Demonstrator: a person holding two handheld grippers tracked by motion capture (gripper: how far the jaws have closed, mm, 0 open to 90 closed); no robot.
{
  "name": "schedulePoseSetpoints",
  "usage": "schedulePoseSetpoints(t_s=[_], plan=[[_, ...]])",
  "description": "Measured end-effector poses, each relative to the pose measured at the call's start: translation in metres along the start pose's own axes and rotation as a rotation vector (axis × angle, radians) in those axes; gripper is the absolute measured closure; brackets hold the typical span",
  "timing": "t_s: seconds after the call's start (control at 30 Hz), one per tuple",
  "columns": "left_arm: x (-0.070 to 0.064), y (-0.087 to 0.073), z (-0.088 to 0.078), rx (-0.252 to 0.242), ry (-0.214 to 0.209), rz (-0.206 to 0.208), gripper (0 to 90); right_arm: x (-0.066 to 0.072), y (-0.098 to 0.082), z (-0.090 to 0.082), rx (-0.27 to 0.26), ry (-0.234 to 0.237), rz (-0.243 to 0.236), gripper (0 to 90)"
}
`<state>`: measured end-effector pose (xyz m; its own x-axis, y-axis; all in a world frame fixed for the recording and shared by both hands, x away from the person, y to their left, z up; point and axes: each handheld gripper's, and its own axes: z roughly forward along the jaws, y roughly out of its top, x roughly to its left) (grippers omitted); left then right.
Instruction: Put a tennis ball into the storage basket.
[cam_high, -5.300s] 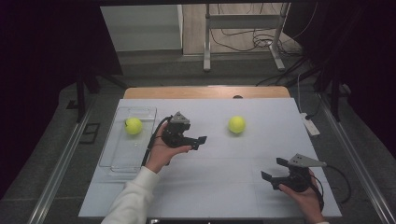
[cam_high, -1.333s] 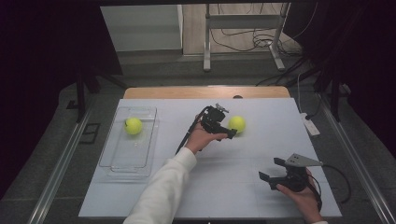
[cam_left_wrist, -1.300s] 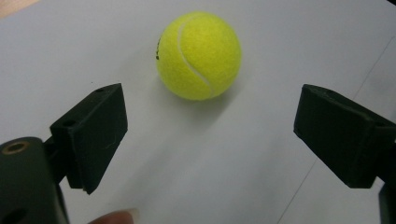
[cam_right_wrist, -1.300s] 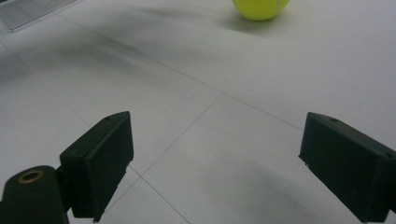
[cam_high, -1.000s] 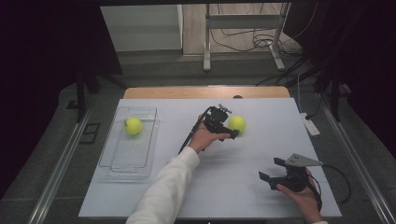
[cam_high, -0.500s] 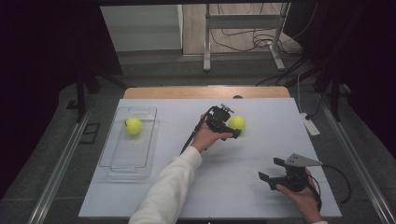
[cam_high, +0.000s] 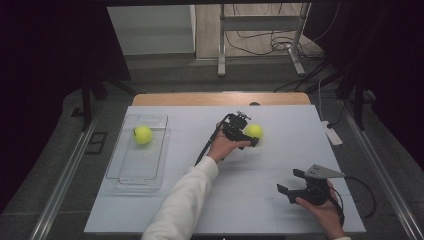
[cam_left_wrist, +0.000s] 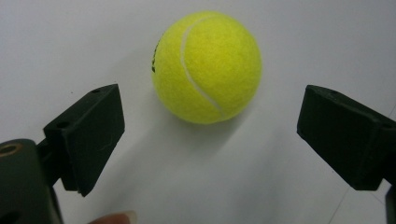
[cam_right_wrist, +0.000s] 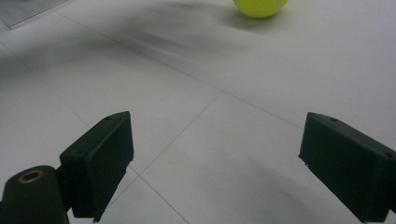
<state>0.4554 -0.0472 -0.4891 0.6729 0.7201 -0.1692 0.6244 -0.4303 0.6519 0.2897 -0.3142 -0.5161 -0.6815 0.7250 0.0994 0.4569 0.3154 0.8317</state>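
Note:
A yellow tennis ball (cam_high: 254, 130) rests on the white table, right of its middle. My left gripper (cam_high: 248, 135) is down at the ball from the left. In the left gripper view the ball (cam_left_wrist: 206, 67) lies just ahead of the left gripper (cam_left_wrist: 210, 140). Its jaws have just been opening, and the ball's near side reaches between the tips untouched. A second tennis ball (cam_high: 143, 135) lies in the clear tray (cam_high: 116, 175) at the left. My right gripper (cam_high: 290, 181) rests open near the front right. In its own view the right gripper (cam_right_wrist: 215, 163) holds nothing, and the ball (cam_right_wrist: 260, 7) lies far ahead.
A white power strip (cam_high: 332, 135) lies by the table's right edge. The left gripper's cable (cam_high: 205, 150) trails along the sleeve. The tray's corner (cam_right_wrist: 28, 9) is at the top left of the right gripper view. Metal stand legs (cam_high: 220, 65) rise behind the table.
The left hand came from beside the tray across to the right ball, then edged a little closer to it. The right hand and both balls have stayed put.

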Motion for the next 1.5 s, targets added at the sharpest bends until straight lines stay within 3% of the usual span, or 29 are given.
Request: schedulePoseSetpoints(t_s=[1.5], plan=[[-0.003, 0.015, 0.033, 0.015, 0.009, -0.014, 11.1, -0.001, 0.000, -0.001, -0.002, -0.002, 0.002, 10.2]])
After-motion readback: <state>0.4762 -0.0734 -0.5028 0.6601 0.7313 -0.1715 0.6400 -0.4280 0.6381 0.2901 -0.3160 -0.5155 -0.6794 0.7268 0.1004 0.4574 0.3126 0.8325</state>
